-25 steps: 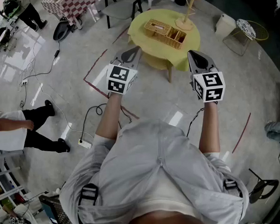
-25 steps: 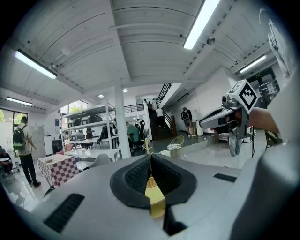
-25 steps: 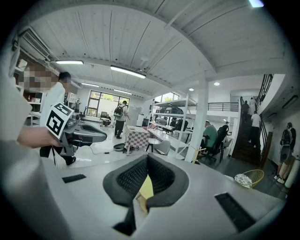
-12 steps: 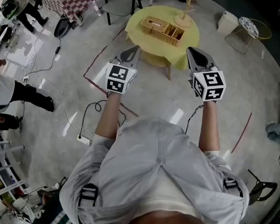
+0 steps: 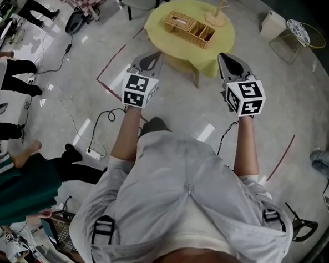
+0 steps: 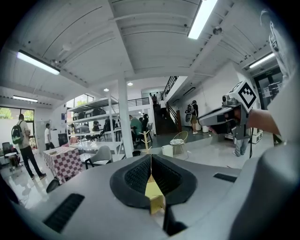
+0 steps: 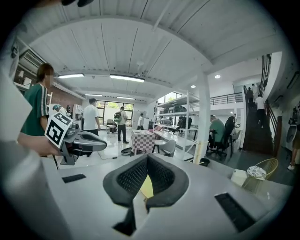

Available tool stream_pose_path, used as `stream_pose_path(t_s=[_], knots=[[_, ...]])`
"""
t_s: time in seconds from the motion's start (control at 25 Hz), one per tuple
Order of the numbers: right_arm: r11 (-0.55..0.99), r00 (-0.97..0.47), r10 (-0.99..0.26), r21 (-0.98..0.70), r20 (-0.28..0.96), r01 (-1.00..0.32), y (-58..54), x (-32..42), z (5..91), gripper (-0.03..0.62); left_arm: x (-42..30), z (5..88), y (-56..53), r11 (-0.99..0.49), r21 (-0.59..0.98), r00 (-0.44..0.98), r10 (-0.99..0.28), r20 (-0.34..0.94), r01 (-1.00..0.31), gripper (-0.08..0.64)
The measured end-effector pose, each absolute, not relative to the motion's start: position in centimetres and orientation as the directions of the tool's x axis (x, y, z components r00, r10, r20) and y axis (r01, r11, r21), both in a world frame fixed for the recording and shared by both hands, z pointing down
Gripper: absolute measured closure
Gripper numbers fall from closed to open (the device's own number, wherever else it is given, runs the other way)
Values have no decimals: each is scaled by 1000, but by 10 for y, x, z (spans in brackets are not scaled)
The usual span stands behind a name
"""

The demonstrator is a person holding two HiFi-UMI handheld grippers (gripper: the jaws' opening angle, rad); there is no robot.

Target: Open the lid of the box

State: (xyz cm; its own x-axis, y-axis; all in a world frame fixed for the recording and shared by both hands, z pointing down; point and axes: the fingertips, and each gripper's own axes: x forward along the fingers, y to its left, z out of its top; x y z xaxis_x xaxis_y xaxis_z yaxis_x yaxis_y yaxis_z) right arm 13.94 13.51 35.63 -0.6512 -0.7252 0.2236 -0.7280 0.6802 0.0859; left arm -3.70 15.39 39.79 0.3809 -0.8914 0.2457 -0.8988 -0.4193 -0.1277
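The left gripper [image 6: 151, 174] has its ribbed black pads pressed together along one seam with nothing between them. The right gripper [image 7: 146, 176] is the same, closed and empty. In the head view both are held out at about waist height over the grey polished floor [image 5: 174, 108], well apart from each other. The left gripper [image 5: 153, 60] and the right gripper [image 5: 226, 62] both aim towards the far round yellow table [image 5: 221, 42]. The task's thing, the light-brown woven rectangular box [image 5: 190, 27], lies on that table, well beyond both sets of jaws, beside a pale wooden stand [image 5: 220, 12] at its far right. Its lid looks down at this distance, though the weave is too small to be sure. As I judge it, nothing of the task is done: the approach, the grip on the lid and the lift are all left. Against the frame of a second ago, the grippers keep much the same pose and spacing and stay closed. The table and box sit slightly higher and to the right in the head view. A dark shoe [image 5: 153, 125] of the wearer now shows under the left forearm, which suggests a step in progress. On the near left a bystander in a dark green top [image 5: 24, 185] has come into view, and the people at the far left have shifted.
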Motion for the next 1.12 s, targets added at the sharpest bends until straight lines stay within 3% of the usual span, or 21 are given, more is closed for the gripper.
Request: stream_pose_path(t_s=[0.32,1.12], knots=[[656,-627,-742,67,237,-752,78,138,377,569,-35,414,95,-445,-127,405,-879,252,-886,529],[606,-585,-761,-15,281,-796,-175,63,382,569,-83,425,-182,-582,-98,536,-793,291,-808,529]])
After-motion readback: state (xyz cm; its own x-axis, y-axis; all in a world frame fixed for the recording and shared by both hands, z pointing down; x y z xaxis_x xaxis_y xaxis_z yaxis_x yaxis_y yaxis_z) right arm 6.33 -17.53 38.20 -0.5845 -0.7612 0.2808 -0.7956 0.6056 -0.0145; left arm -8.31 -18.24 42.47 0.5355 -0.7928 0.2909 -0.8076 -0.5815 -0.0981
